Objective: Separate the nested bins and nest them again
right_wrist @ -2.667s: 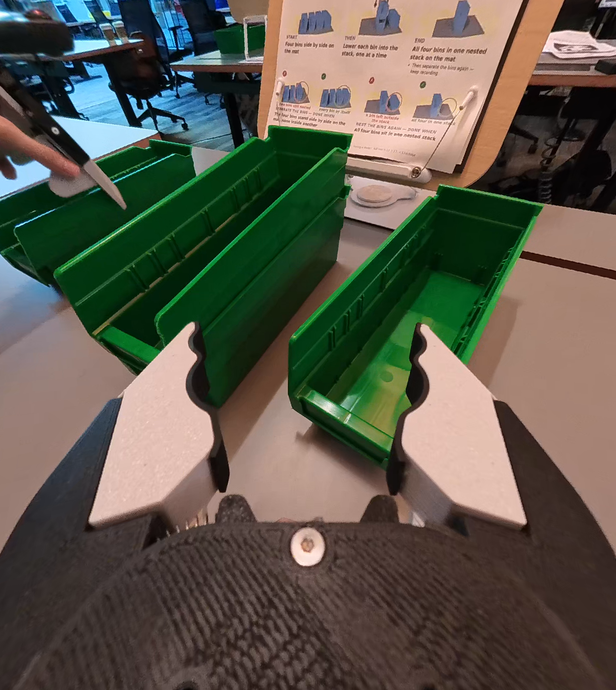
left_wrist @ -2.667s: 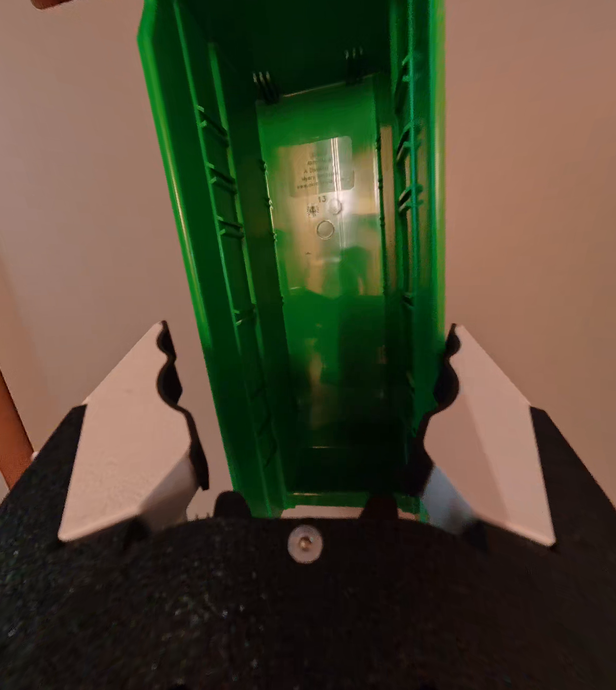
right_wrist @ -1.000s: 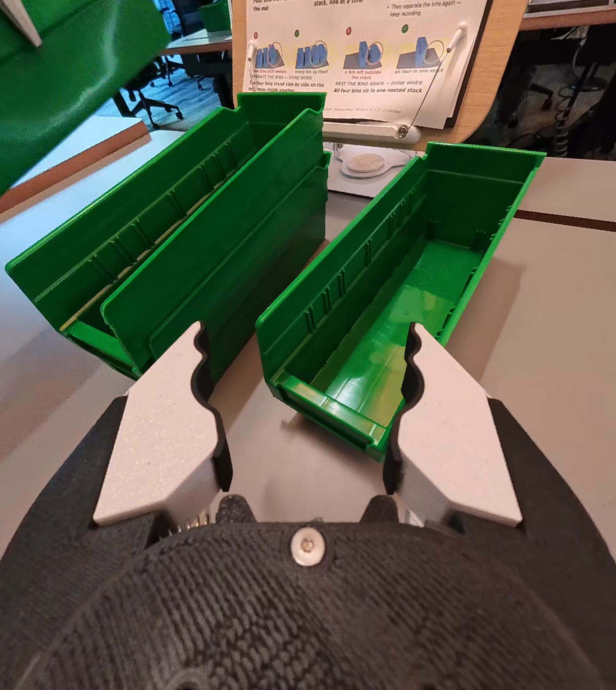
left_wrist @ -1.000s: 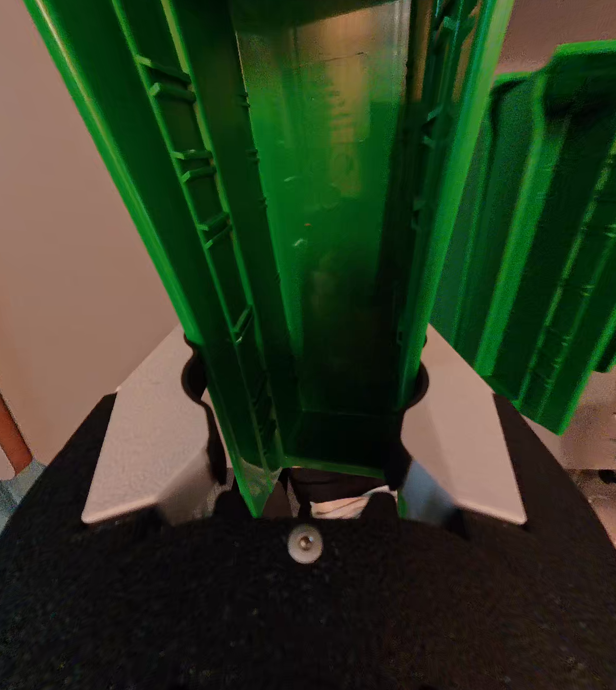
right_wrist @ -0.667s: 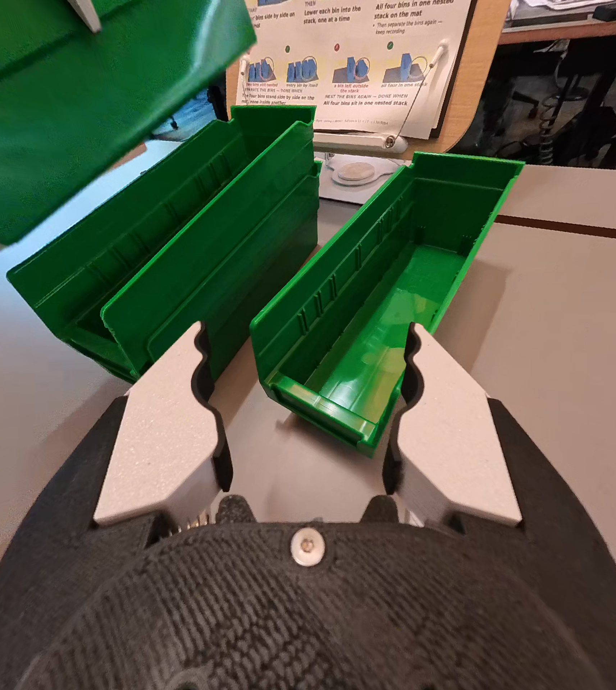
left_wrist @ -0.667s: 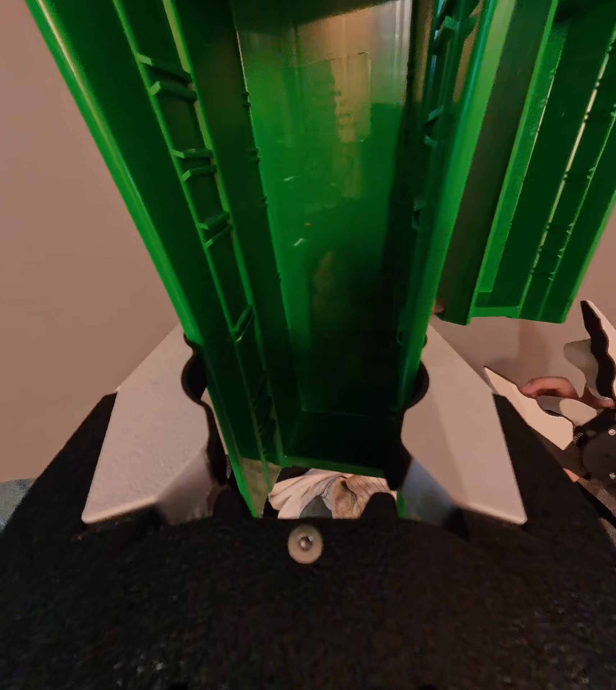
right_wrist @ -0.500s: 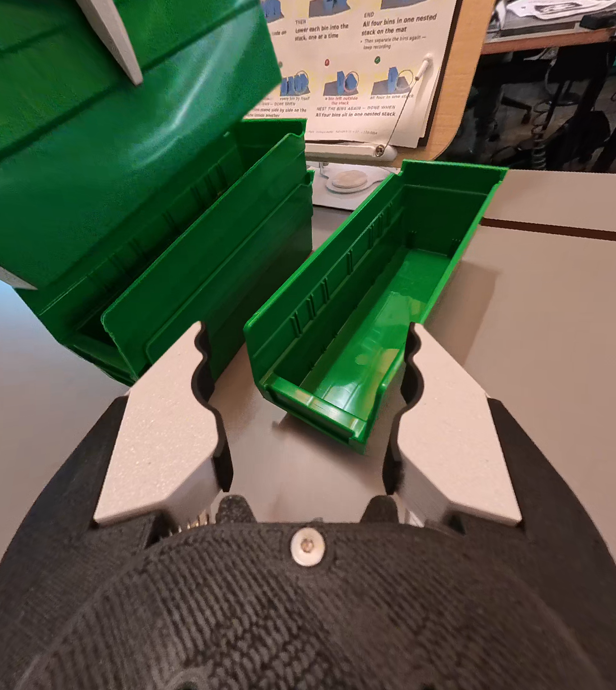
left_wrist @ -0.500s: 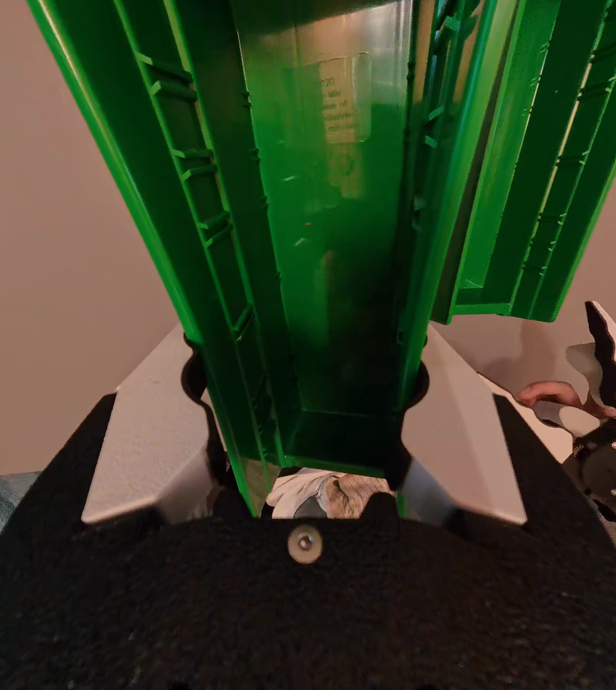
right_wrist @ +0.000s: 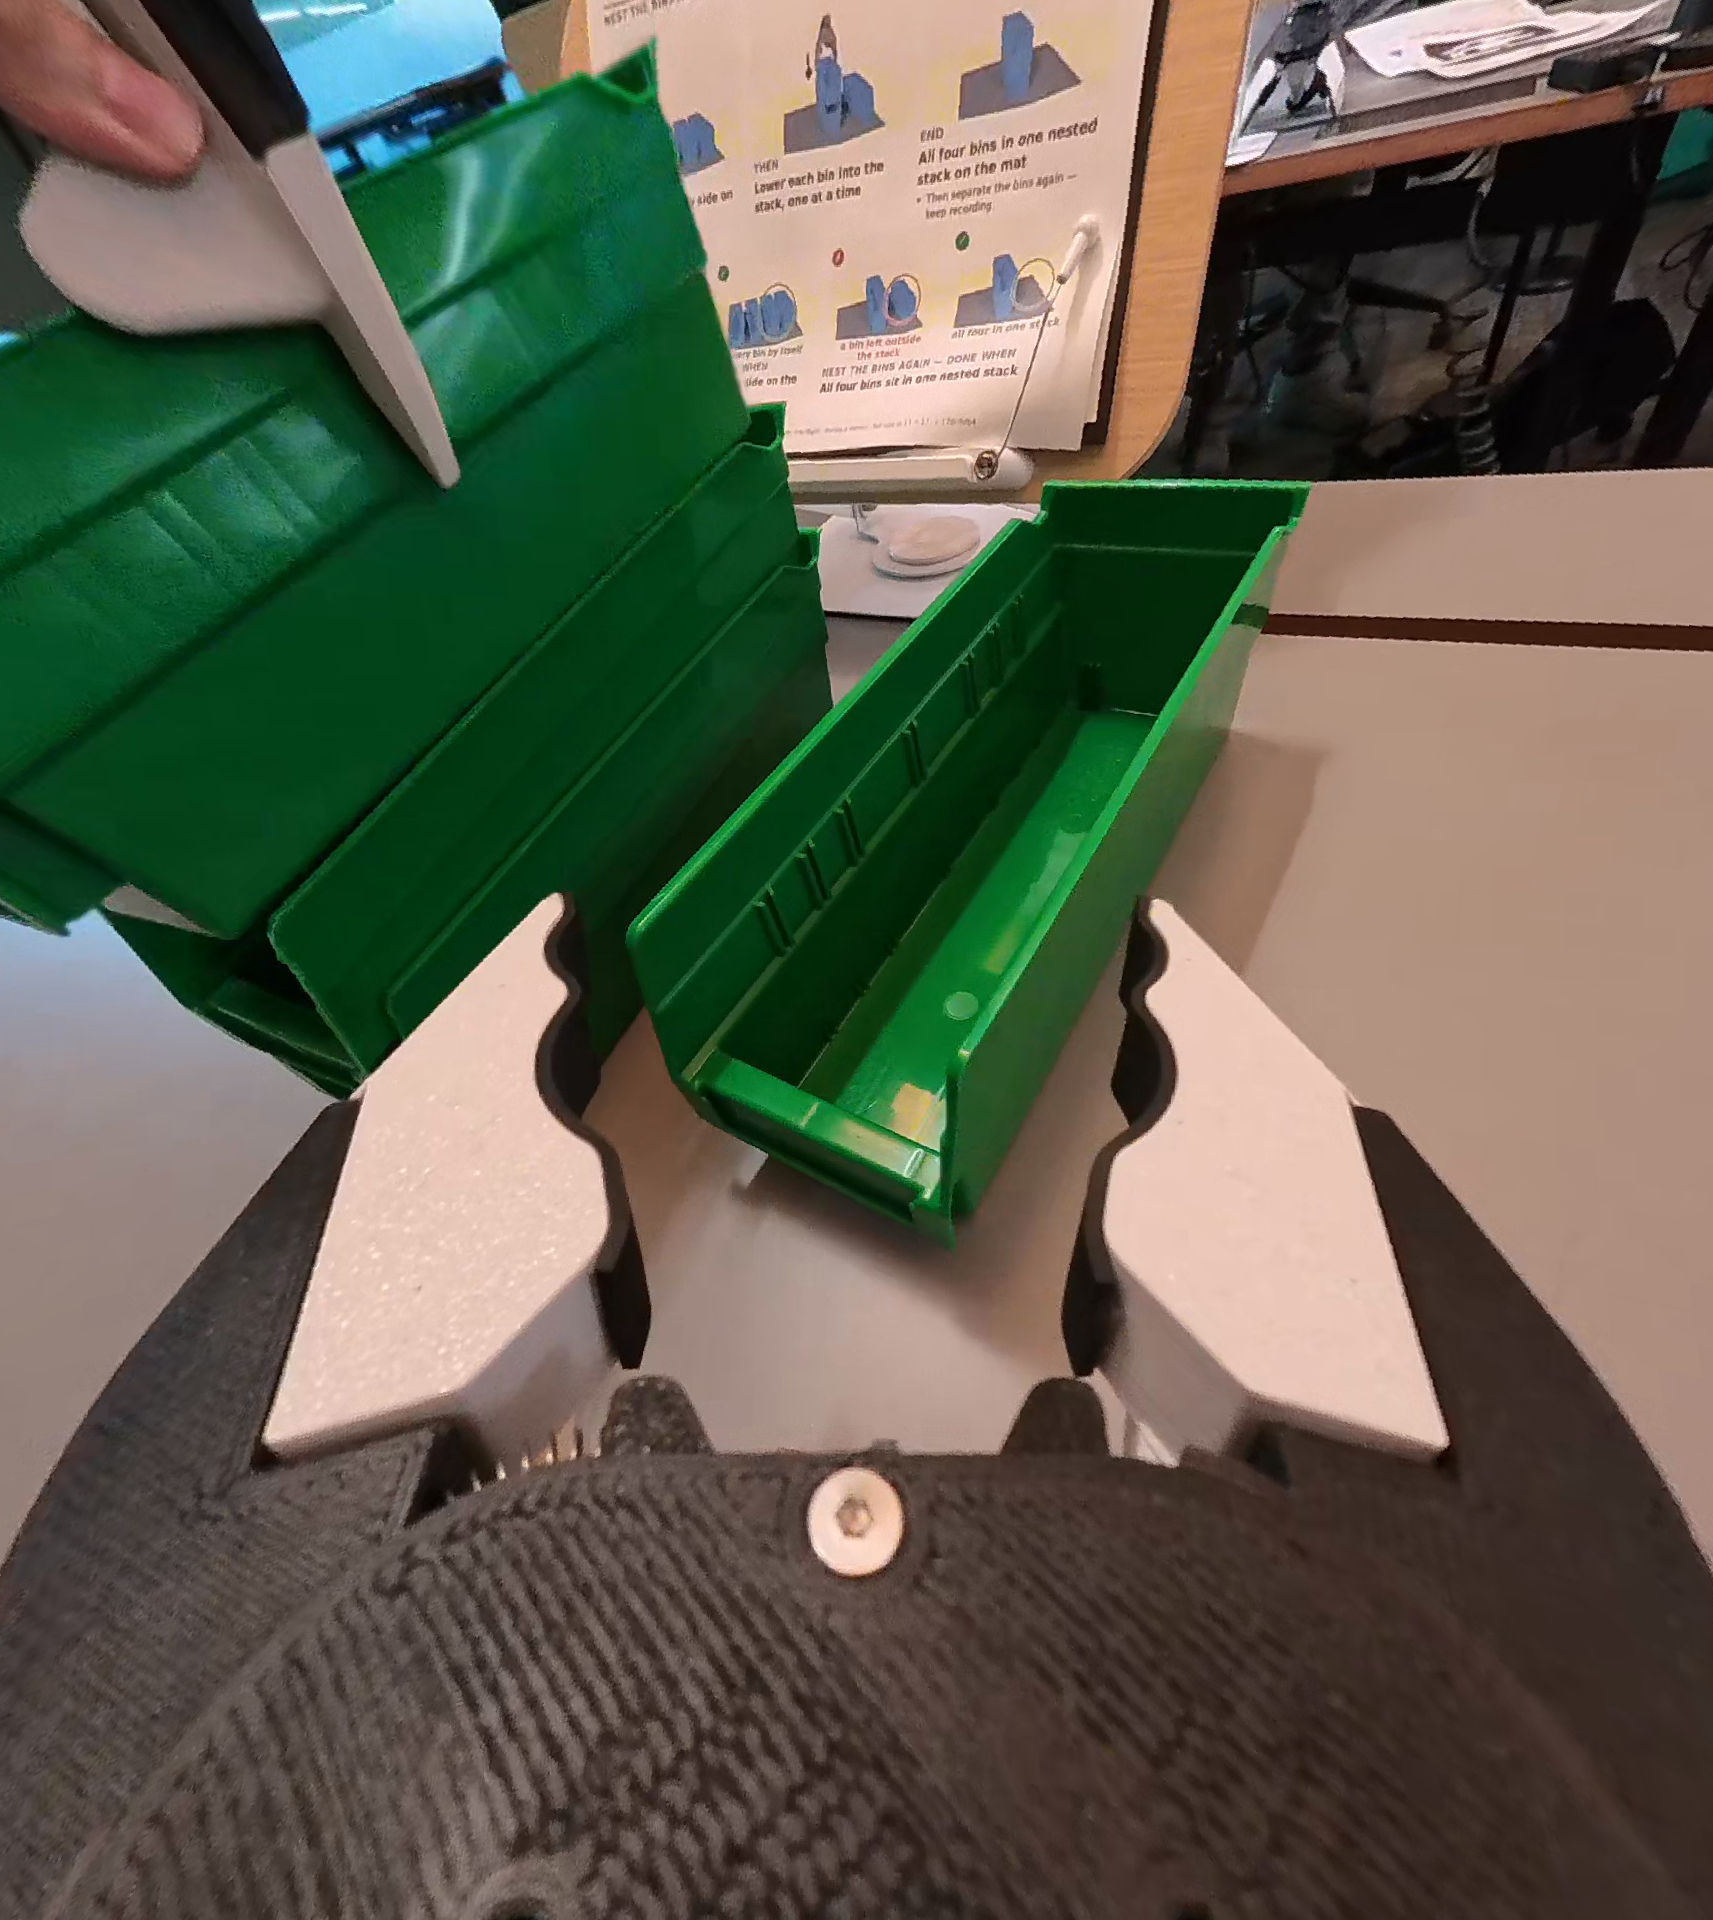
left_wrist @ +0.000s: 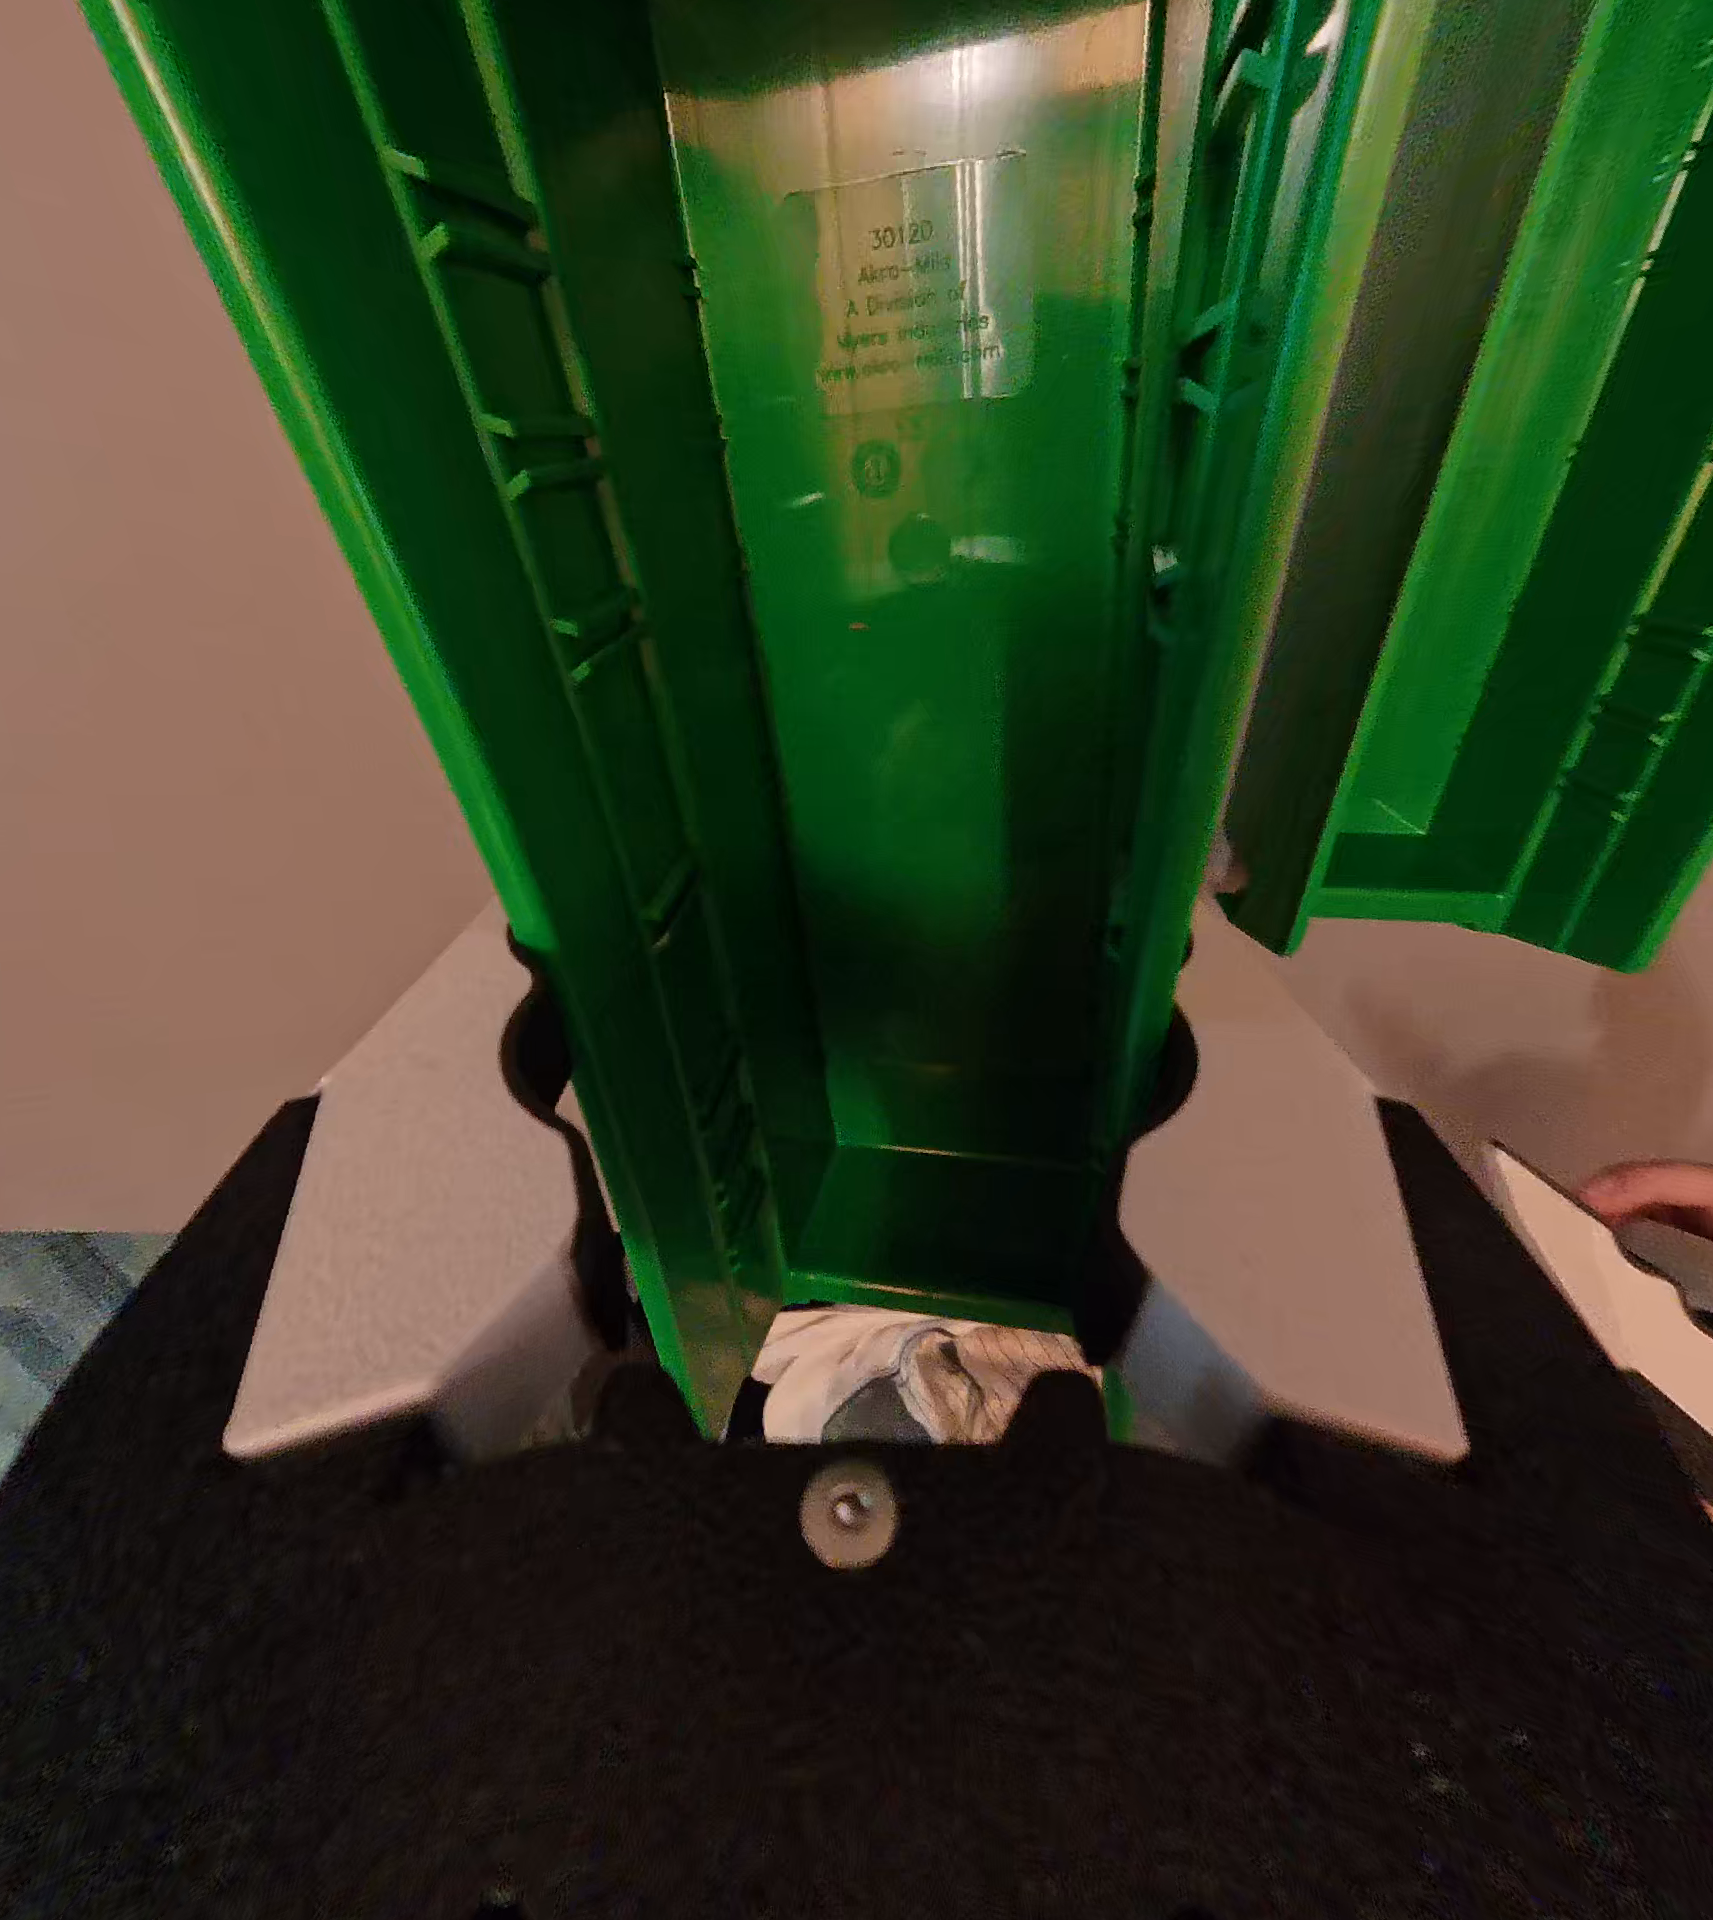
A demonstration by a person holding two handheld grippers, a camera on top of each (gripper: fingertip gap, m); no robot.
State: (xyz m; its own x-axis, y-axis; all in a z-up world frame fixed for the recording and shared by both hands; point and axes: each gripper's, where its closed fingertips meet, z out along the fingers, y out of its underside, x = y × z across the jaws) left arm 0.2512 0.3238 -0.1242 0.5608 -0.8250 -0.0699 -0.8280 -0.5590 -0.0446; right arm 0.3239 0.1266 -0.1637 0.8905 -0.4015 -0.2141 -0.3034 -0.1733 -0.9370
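My left gripper (left_wrist: 852,1039) is shut across the width of a long green bin (left_wrist: 914,675) and holds it in the air. In the right wrist view this held bin (right_wrist: 260,582) hangs at the upper left, just above the nested green bins (right_wrist: 571,790) on the table, with a left finger (right_wrist: 239,270) on its side. The nested bins also show in the left wrist view (left_wrist: 1558,520). A single green bin (right_wrist: 987,883) stands upright and empty on the table. My right gripper (right_wrist: 857,935) is open and empty, with the single bin's near end between its fingers, apart from them.
The grey table (right_wrist: 1506,987) has a dark slot (right_wrist: 1506,634) at the right. An instruction sheet on a wooden board (right_wrist: 935,208) stands behind the bins. Desks and cables lie beyond, at the far right. A person's hand and the right gripper (left_wrist: 1662,1278) show low right in the left wrist view.
My left gripper has carried its bin to the right and down, over the nested bins. My right gripper has stayed open and shifted a little around the single bin's near end.
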